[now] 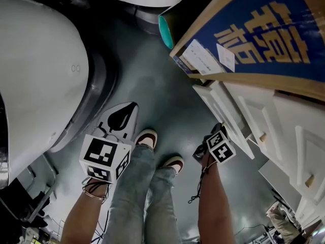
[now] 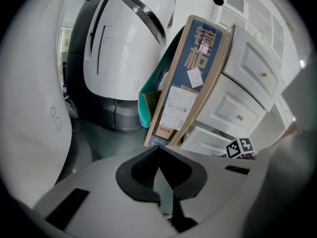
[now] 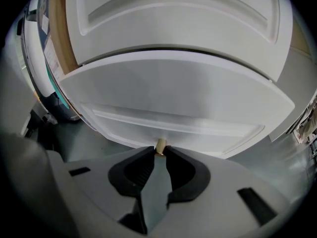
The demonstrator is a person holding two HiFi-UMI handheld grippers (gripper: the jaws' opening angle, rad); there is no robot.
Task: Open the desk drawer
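We've got the right gripper [image 3: 159,155] pinching the knob [image 3: 160,146] of the drawer [image 3: 173,98], lower centre; left gripper [image 2: 158,150] pressed together, empty.

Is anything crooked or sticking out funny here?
Yes. The bottom drawer sticks out from the white cabinet while those above sit flush; the right gripper grips its knob. A tall cardboard box also leans tilted against the cabinet.
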